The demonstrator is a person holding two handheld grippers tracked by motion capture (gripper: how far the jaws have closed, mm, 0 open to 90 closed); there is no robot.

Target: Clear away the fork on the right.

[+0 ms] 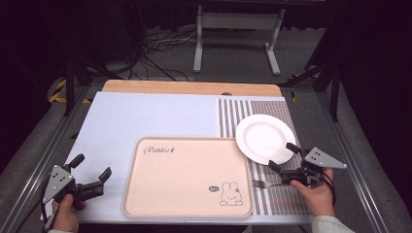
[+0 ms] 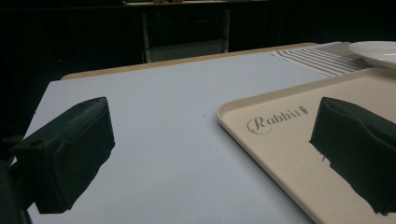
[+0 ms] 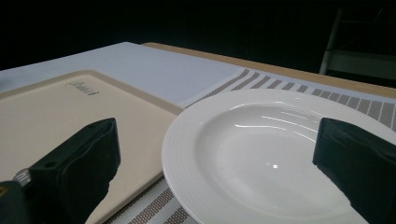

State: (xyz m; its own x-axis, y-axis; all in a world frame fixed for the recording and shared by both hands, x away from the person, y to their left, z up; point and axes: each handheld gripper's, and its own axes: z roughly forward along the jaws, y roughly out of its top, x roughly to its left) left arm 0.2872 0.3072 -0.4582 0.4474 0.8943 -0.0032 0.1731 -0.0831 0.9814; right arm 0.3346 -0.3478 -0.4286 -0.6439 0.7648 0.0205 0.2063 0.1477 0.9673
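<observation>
Right gripper [image 1: 282, 156] at the white plate [image 1: 265, 137], jaws wide and holding nothing.
The plate lies just ahead, its near rim between the jaws; a fork [image 1: 266, 184] lies beside it; the left gripper [image 1: 91, 166] hangs open left of the tray [image 1: 184, 194].

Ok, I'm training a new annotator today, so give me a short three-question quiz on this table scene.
1. True or false: the white plate lies wholly inside the beige tray.
2. What lies on the striped mat, just in front of the right gripper? A) a spoon B) a fork C) a cup
3. How do the jaws of the left gripper stand, and is anything between them?

Key
1. False: it sits on the striped mat, its edge by the tray's far right corner.
2. B, a fork.
3. Open, with nothing between them.
</observation>
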